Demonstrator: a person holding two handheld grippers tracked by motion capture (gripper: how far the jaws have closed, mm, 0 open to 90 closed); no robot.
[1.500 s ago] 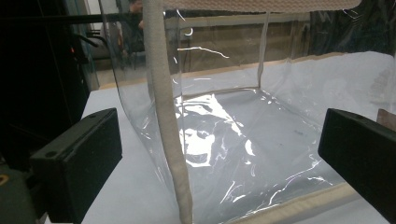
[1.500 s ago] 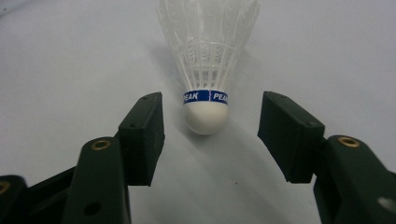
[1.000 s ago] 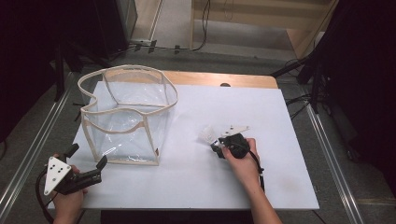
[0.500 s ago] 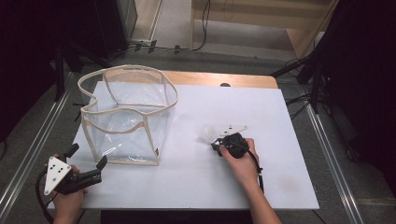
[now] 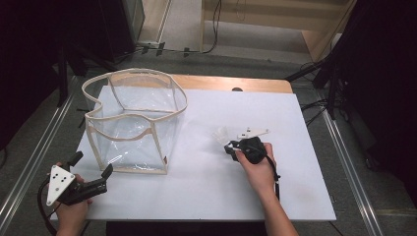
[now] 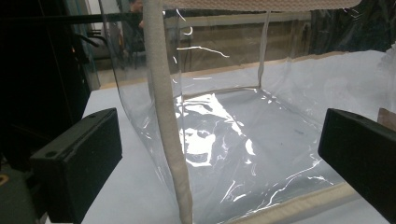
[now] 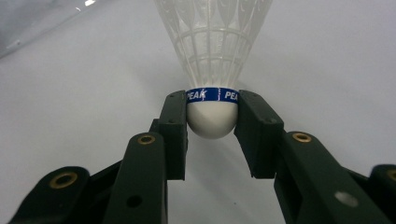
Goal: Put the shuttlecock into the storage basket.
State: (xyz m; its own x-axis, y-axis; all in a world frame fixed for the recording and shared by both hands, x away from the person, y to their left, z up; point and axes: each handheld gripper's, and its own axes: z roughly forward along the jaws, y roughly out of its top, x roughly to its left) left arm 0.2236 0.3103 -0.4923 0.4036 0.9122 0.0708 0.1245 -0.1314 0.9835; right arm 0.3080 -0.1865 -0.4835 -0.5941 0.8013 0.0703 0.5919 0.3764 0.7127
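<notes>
While the left gripper (image 5: 93, 184) sits at the desk's near-left corner in the high view, the right gripper (image 5: 235, 147) is out on the white desk (image 5: 305, 187) to the right of the middle, with a shuttlecock (image 5: 221, 133) at its tip. That gripper's fingers have just been closing, with the shuttlecock between them. The person's right hand (image 5: 258, 164) wraps the gripper body. A clear bag (image 5: 133, 123) with cream trim stands upright on the left side of the desk, mouth open at the top, well apart from the shuttlecock. The left gripper points toward the bag's near-left corner, fingers spread, nothing between them.

Left gripper view: the two black fingers (image 6: 79, 158) stand wide apart at either edge of the frame. The bag (image 6: 233, 140) is right ahead of them, one cream seam (image 6: 166, 140) running up its corner between the fingers but not touched by either. You can see the desk through the plastic.

Right gripper view: the fingers (image 7: 175, 135) are clamped on the shuttlecock (image 7: 212, 70), one pad on each side of the white cork just below the blue band that reads PEAK. The white skirt fans away from the gripper, and it all sits low over the desk (image 7: 84, 93).
</notes>
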